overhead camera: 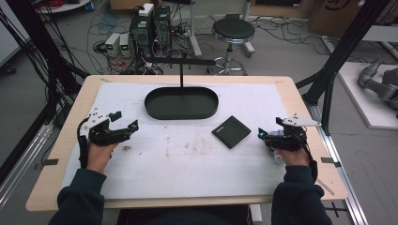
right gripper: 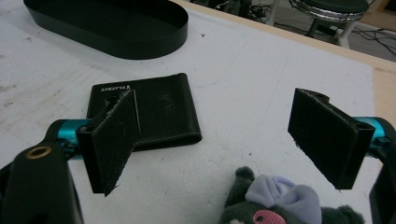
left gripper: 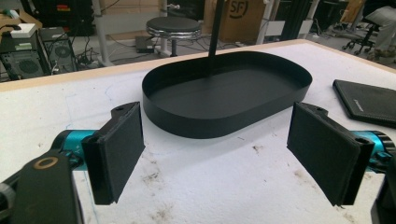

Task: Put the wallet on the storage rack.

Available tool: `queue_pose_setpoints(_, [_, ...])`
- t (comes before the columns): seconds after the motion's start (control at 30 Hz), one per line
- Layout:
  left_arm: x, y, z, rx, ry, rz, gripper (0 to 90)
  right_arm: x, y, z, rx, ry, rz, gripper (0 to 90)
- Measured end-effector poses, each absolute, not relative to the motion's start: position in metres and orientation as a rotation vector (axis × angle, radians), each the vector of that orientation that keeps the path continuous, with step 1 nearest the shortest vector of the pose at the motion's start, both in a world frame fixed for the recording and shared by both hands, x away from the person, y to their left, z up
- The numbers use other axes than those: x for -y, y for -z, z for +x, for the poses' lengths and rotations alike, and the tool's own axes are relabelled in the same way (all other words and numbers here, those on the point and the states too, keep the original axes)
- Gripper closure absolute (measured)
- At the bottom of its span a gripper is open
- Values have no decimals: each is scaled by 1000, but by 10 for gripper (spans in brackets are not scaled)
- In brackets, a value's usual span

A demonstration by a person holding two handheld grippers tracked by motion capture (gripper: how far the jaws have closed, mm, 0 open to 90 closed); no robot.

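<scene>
Wallet [right gripper: 144, 112], flat on counter [overhead camera: 187, 159] ahead of wide-open right tongs [right gripper: 219, 144]; left tongs [left gripper: 215, 154] wide, empty; risk: pads skid off its thin edge.

You've got a light wood table [overhead camera: 300, 101] w/ a white sheet [overhead camera: 187, 164] covering most of the top; bare wood shows along the edges. Sheet's stained approx. at its centre and near your left side. At the far edge, mid-way, sits a black oval tray [overhead camera: 181, 103] w/ a thin black post rising from it. Toward the right edge, nearer you than the tray and apart from it, a black wallet [overhead camera: 231, 131] lies flat. By the right edge, close to you, a small grey plush toy [right gripper: 285, 205] w/ a lilac bow.
</scene>
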State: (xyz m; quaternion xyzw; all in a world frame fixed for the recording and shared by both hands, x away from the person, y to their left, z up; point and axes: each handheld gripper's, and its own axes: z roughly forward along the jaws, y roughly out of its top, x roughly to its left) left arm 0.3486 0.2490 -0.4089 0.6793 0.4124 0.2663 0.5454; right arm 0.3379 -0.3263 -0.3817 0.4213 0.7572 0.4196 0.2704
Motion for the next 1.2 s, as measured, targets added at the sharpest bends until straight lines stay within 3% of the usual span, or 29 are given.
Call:
queue_pose_setpoints(0.7, [-249, 410, 348, -986, -626, 1618, 191, 302, 382, 346, -2124, -1157, 1080, 168])
queue_pose_setpoints(0.9, [-248, 412, 347, -989, -620, 1622, 193, 282, 386, 363, -2183, -1135, 1109, 169])
queue_pose_setpoints(1.0, [-248, 413, 348, -995, -618, 1625, 195, 275, 394, 372, -2226, -1082, 1151, 227])
queue_pose_setpoints(1.2, [-249, 414, 348, -1002, -612, 1630, 197, 262, 407, 396, -2287, -957, 1216, 247])
